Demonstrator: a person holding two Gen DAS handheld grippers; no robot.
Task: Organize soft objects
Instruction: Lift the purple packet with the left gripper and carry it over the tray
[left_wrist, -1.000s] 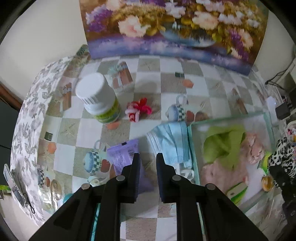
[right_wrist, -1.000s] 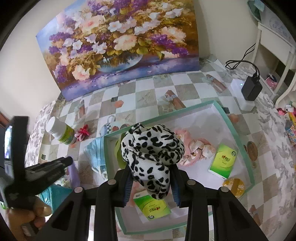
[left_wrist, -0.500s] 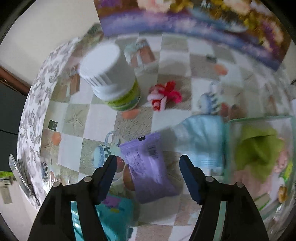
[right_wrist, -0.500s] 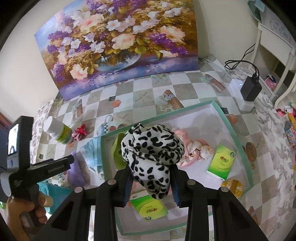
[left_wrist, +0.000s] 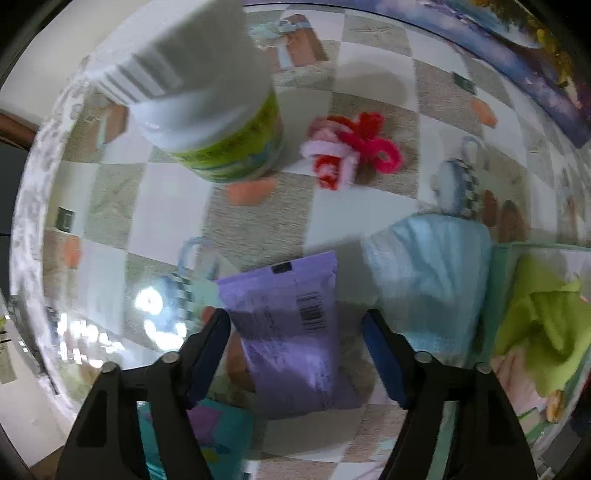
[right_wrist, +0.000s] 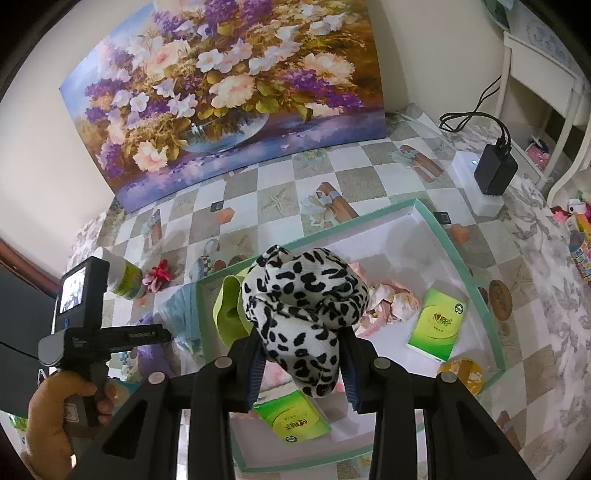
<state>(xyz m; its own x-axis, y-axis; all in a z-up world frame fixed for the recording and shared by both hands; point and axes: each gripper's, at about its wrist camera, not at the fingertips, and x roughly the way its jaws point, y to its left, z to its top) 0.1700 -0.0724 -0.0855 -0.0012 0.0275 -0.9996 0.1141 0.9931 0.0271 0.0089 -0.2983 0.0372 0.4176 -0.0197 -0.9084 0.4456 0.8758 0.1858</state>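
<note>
Purple packet (left_wrist: 291, 332) lies on the checkered tablecloth (left_wrist: 166, 221), apparently untouched between the left gripper's (left_wrist: 295, 325) spread, just-narrowing jaws; the right gripper (right_wrist: 301, 354) clamps a leopard-print plush (right_wrist: 303, 317) over the tray (right_wrist: 458, 258).

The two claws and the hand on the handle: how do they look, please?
Both the left claw and the right claw have matte black plastic fingers with silver rivets and blue pads inside. In the right wrist view, the left tool is a black pistol-grip handle topped by a small lit screen; the hand is bare, no sleeve visible.
</note>
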